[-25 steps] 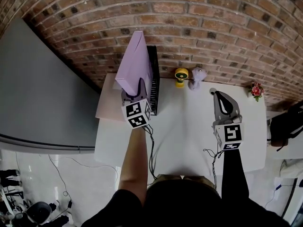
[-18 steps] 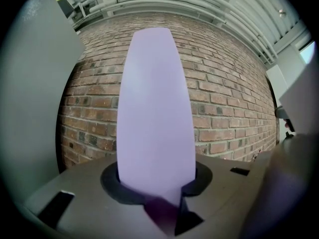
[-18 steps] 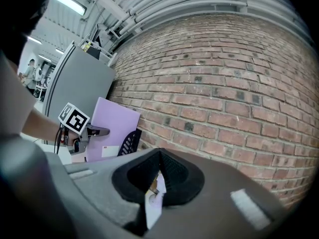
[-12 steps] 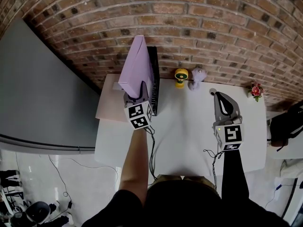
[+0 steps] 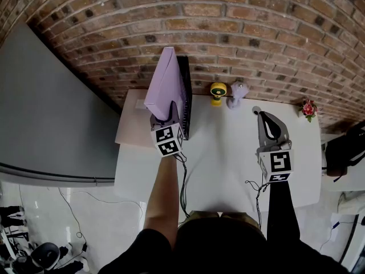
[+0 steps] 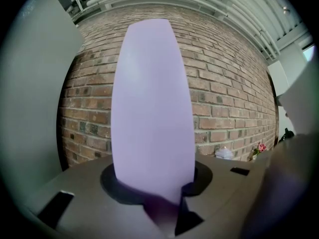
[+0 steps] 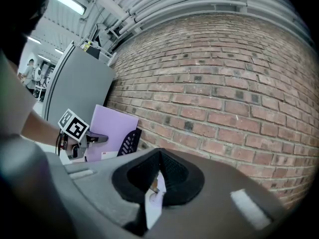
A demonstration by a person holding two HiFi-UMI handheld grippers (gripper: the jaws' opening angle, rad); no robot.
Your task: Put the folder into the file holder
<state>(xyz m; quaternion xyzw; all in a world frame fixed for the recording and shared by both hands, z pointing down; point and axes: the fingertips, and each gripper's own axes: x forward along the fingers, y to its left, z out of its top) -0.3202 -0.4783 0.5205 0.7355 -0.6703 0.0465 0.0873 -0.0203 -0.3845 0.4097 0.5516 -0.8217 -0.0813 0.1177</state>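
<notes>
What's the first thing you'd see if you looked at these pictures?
The tall, flat lilac folder stands out most, held upright in the left gripper at the back left of the white table. It is right beside the black slotted file holder. Behind everything runs a big red brick wall.

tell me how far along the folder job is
Done: the folder is picked up, clamped upright in the left hand-held gripper. In hand: it hangs beside the black file holder at the brick wall. Left: slotting it into the holder and letting go. The right hand-held gripper holds nothing.
</notes>
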